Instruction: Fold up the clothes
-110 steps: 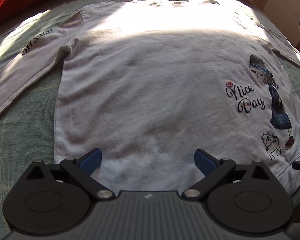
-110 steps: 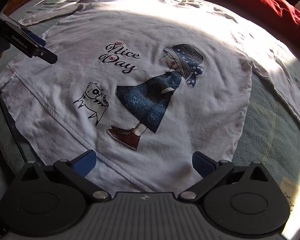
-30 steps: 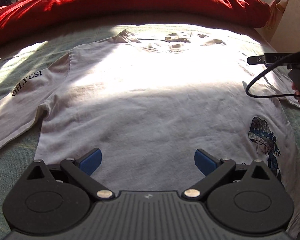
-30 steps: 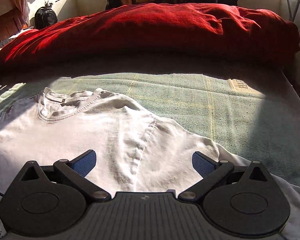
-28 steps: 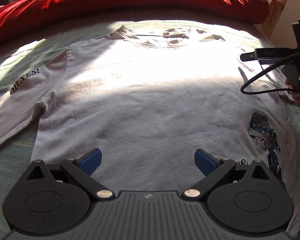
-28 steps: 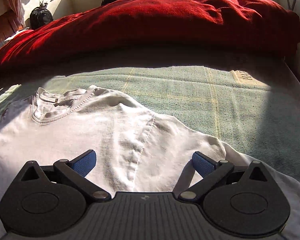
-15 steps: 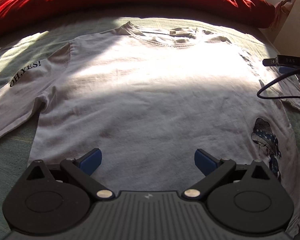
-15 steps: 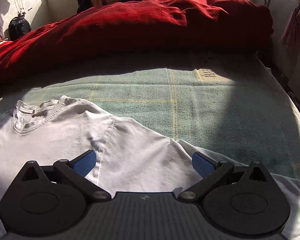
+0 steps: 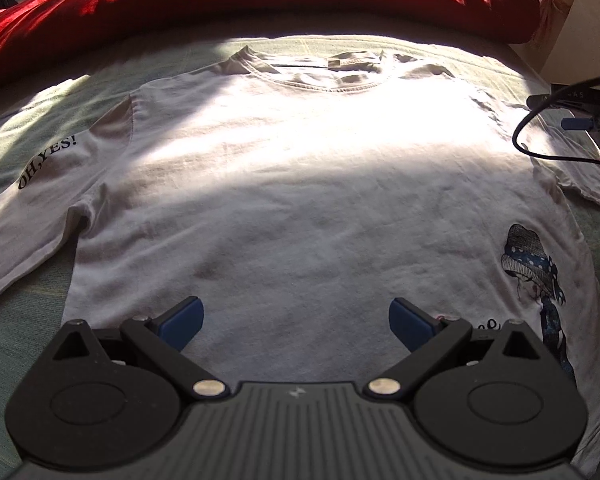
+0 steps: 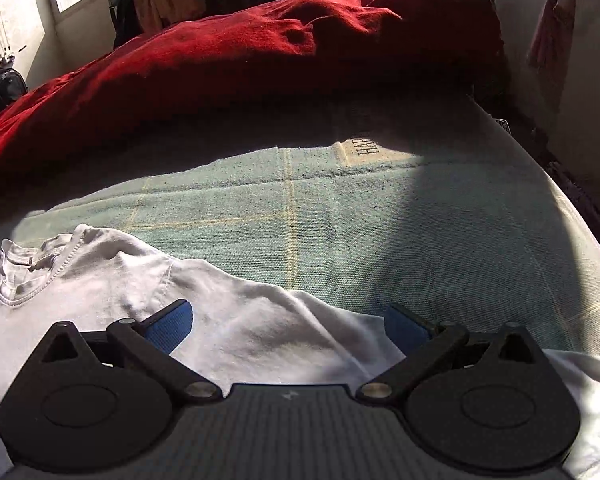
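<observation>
Left hand-held gripper (image 9: 296, 322): wide, nothing held, low over the bottom part of the white shirt (image 9: 300, 184). Right hand-held gripper (image 10: 287, 325): wide too, nothing held, just above the shirt's right sleeve (image 10: 260, 320), near the shoulder.

White shirt: flat and spread out on the bed (image 10: 380, 240), front up, collar (image 9: 328, 76) toward the far edge, both sleeves out to the sides. No fold to be seen. Left sleeve (image 9: 32, 184) with black words, out toward the left edge of the bed. Picture of a girl in a hat (image 9: 532, 268) near the shirt's right side.

Step in hand, as a guess: getting ready to fold a side in. Next move calls for pinching cloth at the sleeve or shoulder and at the bottom edge, then bringing it across the middle.

Around: big red blanket (image 10: 240, 52) along the far edge of the bed, well apart from the shirt. Black cable (image 9: 540, 136) hanging over the right side, maybe in the way. Green bed cover bare beside the right sleeve.
</observation>
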